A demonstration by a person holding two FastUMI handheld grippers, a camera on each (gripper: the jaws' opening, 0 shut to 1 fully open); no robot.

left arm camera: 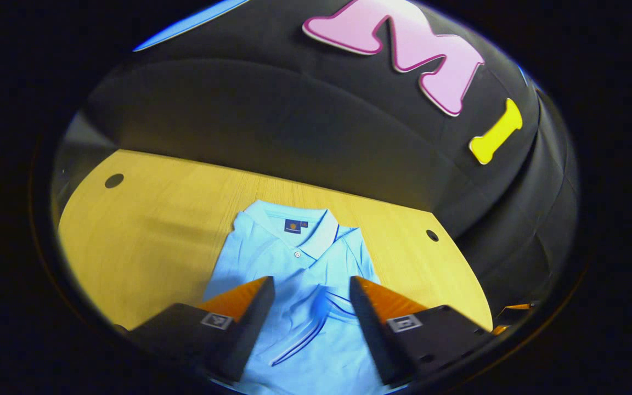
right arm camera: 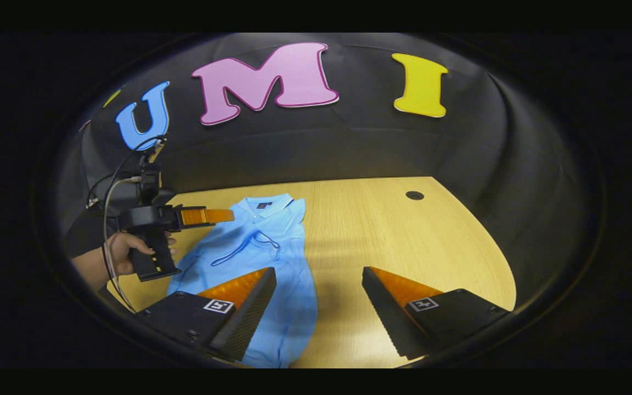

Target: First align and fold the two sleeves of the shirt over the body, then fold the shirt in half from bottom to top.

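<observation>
Folding next: shirt (right arm camera: 261, 258), sleeves already in; I keep both open grippers, left (left arm camera: 310, 296) and right (right arm camera: 319, 285), level, pinching the near hem corners together.

Both claw-mounted views above the table (left arm camera: 146, 230), sharing the shirt (left arm camera: 299, 274).

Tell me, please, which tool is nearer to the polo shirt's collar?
Left. The left tool hangs above the light blue polo shirt, its tips close beside the collar. The right tool is open over the shirt's lower edge and the bare table, farther from the collar.
</observation>
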